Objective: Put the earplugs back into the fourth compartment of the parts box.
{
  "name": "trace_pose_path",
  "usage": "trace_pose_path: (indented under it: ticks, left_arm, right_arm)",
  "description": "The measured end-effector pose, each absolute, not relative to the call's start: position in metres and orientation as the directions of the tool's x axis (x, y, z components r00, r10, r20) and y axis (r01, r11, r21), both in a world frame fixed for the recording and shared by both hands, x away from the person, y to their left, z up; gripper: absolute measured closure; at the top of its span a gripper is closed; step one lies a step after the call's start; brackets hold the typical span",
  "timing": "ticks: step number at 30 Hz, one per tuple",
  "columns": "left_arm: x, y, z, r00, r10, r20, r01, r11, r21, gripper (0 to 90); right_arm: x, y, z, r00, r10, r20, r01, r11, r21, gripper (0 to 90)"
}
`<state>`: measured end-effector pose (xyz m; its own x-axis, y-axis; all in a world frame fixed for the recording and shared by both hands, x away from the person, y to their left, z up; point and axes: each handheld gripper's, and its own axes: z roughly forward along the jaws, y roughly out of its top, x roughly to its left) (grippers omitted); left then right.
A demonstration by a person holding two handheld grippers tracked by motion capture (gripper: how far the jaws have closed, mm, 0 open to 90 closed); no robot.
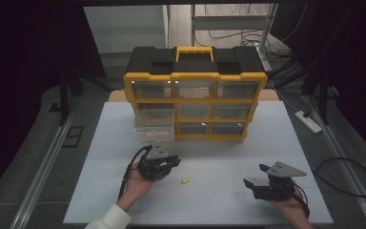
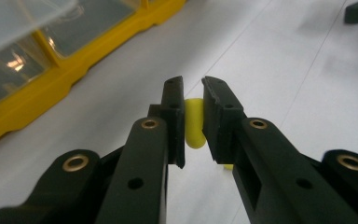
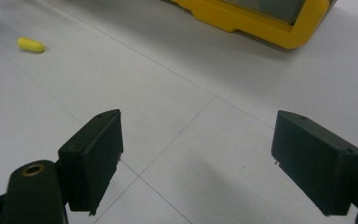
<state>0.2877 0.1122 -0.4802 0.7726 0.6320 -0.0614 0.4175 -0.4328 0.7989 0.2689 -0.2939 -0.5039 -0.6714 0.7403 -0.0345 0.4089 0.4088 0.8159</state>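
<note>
Where the white table (image 1: pixel 209 191) meets the grey floor (image 1: pixel 43 143), metal rails (image 1: pixel 43 176) are seen running along both sides, and the room beyond is framed by dark drapes (image 1: pixel 24 71). Behind the table, loose cables (image 1: pixel 248 36) and a white power strip (image 1: pixel 308 121) are laid on the floor. The tabletop is divided by thin seams into panels. At its far half a yellow and black drawer organizer (image 1: pixel 195 93) is stood, with clear drawers in three rows; the bottom left drawer (image 1: pixel 153 130) appears to be pulled out a little, though the high view is too dim to be certain.

The left gripper (image 2: pixel 193 109) is held near the middle of the table, in front of that drawer, and its jaws are clamped on a small yellow piece (image 2: pixel 194 125), which is pinched between the pads. A second yellow piece (image 1: pixel 185 181) is left lying on the table just beside that gripper. The right gripper (image 1: pixel 257 177) is held low at the near right of the table, well apart from both pieces, with its jaws spread wide and nothing between them.
</note>
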Motion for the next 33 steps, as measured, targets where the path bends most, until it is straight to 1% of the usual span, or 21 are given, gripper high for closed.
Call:
trace_pose_path:
  ticks: [6,15,22,27,33]
  left_arm:
    - [0.278,0.123,-0.471,0.758,0.648,-0.071,0.395,-0.370,0.841,78.1]
    - [0.270,0.132,-0.459,0.747,0.662,-0.057,0.361,-0.332,0.872,77.9]
    - [0.264,0.140,-0.440,0.747,0.662,-0.065,0.332,-0.286,0.899,77.7]
    - [0.264,0.144,-0.432,0.742,0.665,-0.082,0.330,-0.256,0.908,77.6]
    - [0.266,0.148,-0.415,0.740,0.670,-0.069,0.305,-0.243,0.921,77.7]
  right_arm:
    - [0.269,-0.294,-0.504,-0.672,0.740,-0.034,0.409,0.409,0.816,17.2]
    - [0.269,-0.294,-0.504,-0.675,0.737,-0.037,0.405,0.411,0.817,17.2]
    - [0.269,-0.294,-0.504,-0.672,0.740,-0.037,0.406,0.409,0.817,17.3]
    - [0.269,-0.294,-0.504,-0.674,0.738,-0.035,0.404,0.408,0.819,17.4]
    - [0.269,-0.295,-0.504,-0.671,0.740,-0.031,0.406,0.403,0.820,17.4]
